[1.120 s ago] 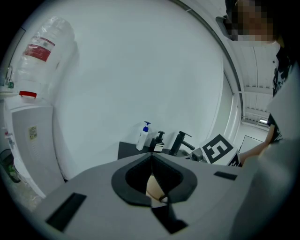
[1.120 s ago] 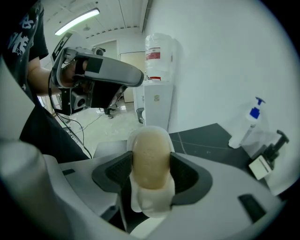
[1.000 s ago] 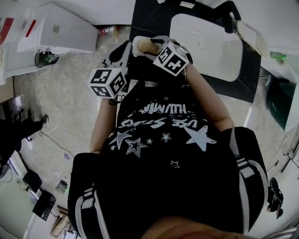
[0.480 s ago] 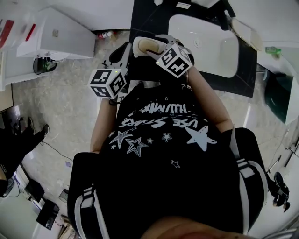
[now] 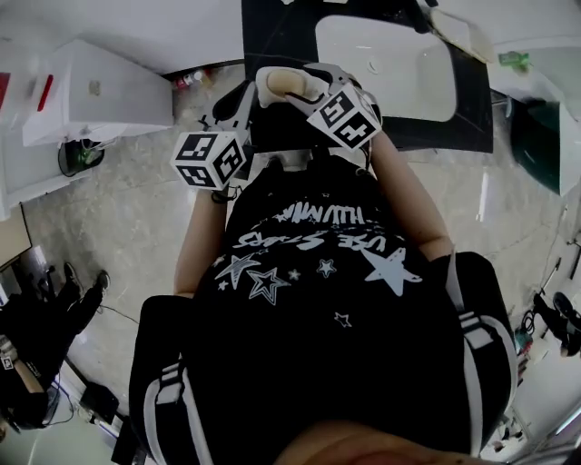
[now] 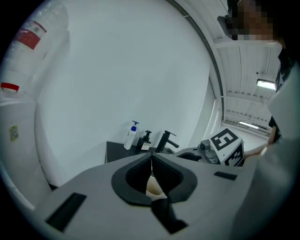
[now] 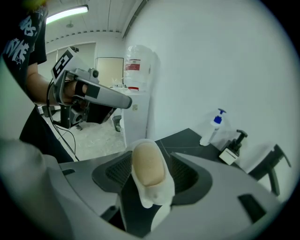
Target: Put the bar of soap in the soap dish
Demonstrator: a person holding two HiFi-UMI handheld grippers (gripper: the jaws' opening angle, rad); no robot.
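Note:
A beige bar of soap (image 7: 148, 164) lies in a white soap dish (image 7: 158, 196), and my right gripper (image 7: 150, 177) is shut on that dish. In the head view the dish (image 5: 269, 91) with the soap (image 5: 292, 84) is held in front of the person's chest, just before the black counter, with the right gripper (image 5: 313, 93) behind it. My left gripper (image 5: 238, 100) sits close on the dish's left. In the left gripper view its jaws are pressed together, and the left gripper (image 6: 151, 165) grips nothing. A beige patch shows under them.
A black counter (image 5: 272, 27) carries a white sink (image 5: 386, 54), a black faucet (image 6: 167, 139), a white pump bottle (image 6: 131, 136) and a small black dispenser (image 6: 146, 139). A white water dispenser (image 5: 91, 91) stands on the left. Another person in black (image 5: 41, 336) is at lower left.
The counter and sink have slid up and left in the head view. The dish with the soap stays in the right gripper; both grippers keep nearly the same pose.

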